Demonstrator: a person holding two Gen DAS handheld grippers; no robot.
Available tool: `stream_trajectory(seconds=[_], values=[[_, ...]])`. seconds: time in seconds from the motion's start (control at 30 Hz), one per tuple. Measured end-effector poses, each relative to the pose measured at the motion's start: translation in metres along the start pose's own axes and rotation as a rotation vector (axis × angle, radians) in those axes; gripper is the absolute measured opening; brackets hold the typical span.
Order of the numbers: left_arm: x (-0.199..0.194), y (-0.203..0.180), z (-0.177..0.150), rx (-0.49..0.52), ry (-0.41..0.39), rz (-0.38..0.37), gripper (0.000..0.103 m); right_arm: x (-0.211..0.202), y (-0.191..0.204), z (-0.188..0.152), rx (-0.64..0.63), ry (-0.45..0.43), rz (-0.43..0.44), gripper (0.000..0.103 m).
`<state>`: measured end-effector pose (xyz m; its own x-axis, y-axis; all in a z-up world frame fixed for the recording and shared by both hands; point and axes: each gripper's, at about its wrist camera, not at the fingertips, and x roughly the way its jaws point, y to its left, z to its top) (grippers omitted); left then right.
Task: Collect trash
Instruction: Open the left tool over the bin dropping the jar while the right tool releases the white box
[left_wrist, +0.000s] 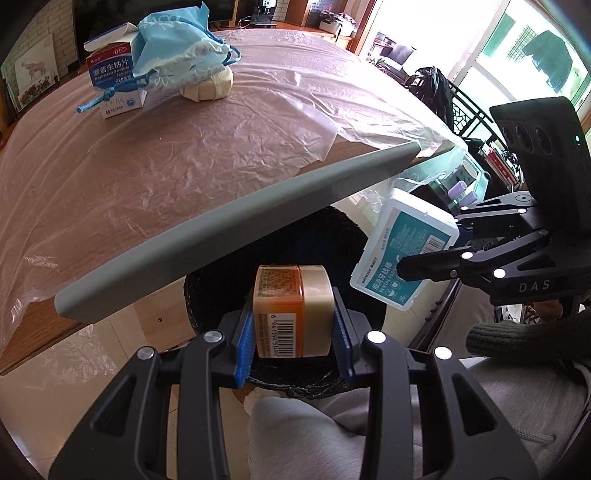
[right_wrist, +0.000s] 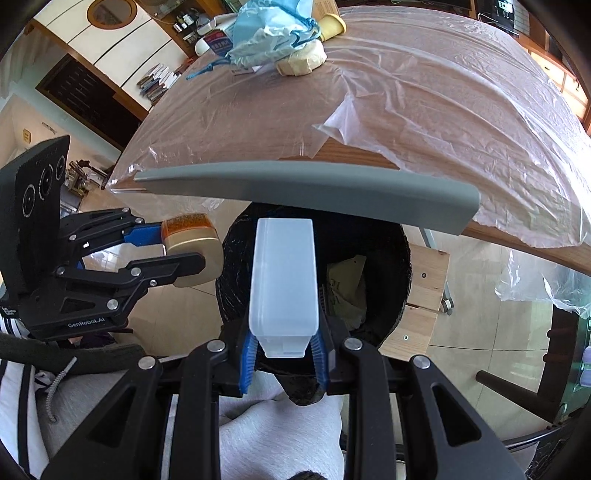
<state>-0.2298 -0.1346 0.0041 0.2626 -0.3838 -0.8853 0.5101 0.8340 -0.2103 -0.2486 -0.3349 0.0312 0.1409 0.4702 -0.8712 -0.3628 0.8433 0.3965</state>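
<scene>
My left gripper is shut on an orange jar with a cream lid and holds it over the black-lined trash bin below the table edge. It also shows in the right wrist view. My right gripper is shut on a white plastic dental floss box above the same bin, which holds crumpled paper. In the left wrist view the floss box shows its teal label, held to the right of the jar.
The wooden table is covered with clear plastic and has a grey edge guard. At its far side lie a medicine box, a blue drawstring bag and a cream lump. My lap is below the grippers.
</scene>
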Motion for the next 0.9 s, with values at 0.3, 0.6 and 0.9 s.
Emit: stream_trajectory(seconds=[0.3, 0.6, 0.9], values=[[0.009, -0.001, 0.000, 0.009, 0.021, 0.010, 0.037, 0.014, 0.002, -0.001, -0.034, 0.034, -0.043, 0.026], [0.020, -0.005, 0.002, 0.019, 0.037, 0.020, 0.037, 0.027, 0.006, 0.003, -0.052, 0.055, -0.062, 0.026], [0.030, -0.008, 0.004, 0.027, 0.052, 0.034, 0.037, 0.035, 0.013, 0.001, -0.073, 0.072, -0.094, 0.026]])
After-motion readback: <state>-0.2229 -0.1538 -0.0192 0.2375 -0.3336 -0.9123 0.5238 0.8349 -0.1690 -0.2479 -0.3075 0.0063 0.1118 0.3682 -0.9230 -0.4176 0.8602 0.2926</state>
